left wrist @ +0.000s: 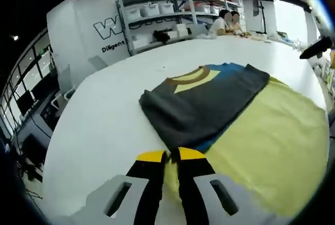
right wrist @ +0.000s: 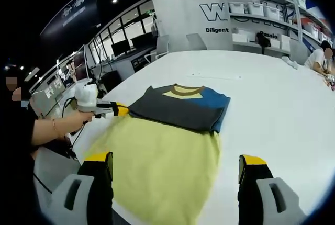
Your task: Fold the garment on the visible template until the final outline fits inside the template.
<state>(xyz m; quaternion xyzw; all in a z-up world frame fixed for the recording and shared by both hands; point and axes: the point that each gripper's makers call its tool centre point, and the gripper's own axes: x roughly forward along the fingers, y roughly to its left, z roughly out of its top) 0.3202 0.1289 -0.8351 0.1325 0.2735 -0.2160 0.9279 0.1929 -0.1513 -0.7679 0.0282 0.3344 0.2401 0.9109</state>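
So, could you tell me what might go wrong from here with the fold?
The left gripper looks shut on the garment's corner; if the grip is shallow, the fabric may slip during the next fold. The garment already lies in layers with an uneven blue edge, so another pull could skew the stack. The right gripper hovers open above the yellow template; lowering it carelessly could drag or wrinkle the template.

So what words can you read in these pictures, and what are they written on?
"W": big outlined letter on the white wall, the rest hidden by the shelves.
"Diligent": small black word on the same wall, under the big letter.
A second small word beside it starts with "Pass"; the rest is blocked.
The dark banner has white marks, too blurred to read.
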